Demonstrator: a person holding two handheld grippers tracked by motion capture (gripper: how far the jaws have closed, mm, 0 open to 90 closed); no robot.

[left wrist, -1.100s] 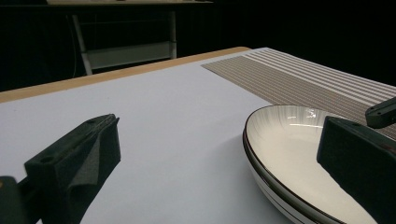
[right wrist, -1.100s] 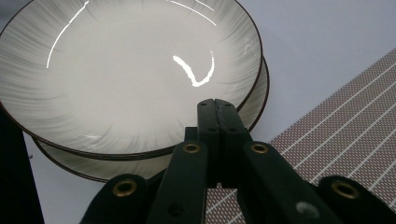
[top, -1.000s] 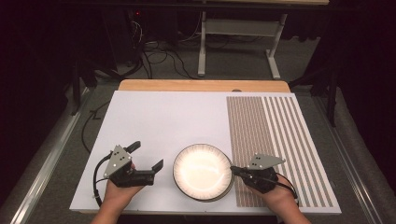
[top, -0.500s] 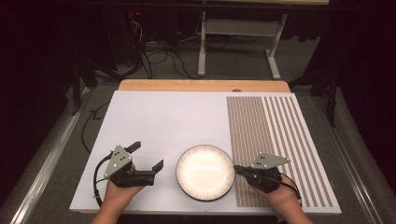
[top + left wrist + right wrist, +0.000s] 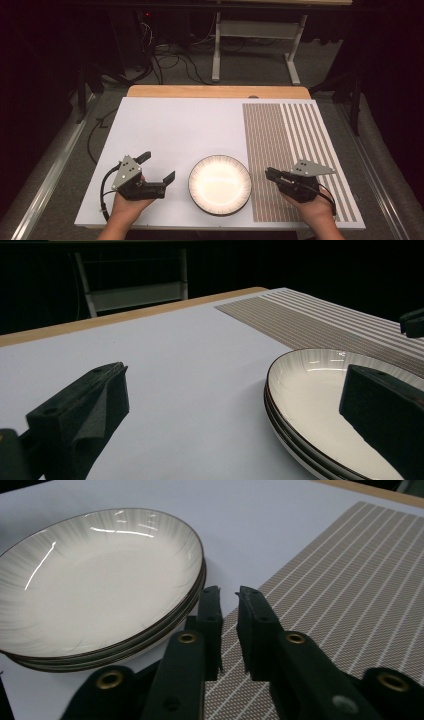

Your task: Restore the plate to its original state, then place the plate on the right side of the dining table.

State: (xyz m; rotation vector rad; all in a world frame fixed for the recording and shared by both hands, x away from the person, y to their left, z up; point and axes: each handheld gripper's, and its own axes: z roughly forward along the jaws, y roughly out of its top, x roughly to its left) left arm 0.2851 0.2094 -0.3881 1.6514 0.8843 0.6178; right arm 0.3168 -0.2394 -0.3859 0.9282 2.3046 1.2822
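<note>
dark room, grey floor (image 5: 60,150), cables (image 5: 170,60), metal table frame (image 5: 255,30) behind.

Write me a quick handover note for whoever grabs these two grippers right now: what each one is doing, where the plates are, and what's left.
Left gripper: open wide, empty, just left of the stack of white ribbed plates with dark rims; in the left gripper view one jaw sits in front of the stack's rim.
Right gripper: jaws nearly shut, a thin gap between them, holding nothing, tips close to the stack's right edge, over the brown striped placemat.
Plates: at least three stacked, on the white tabletop near the front edge, beside the mat.
Done: nothing lifted yet.
Left: probably grip the top plate and separate it from the stack.
</note>
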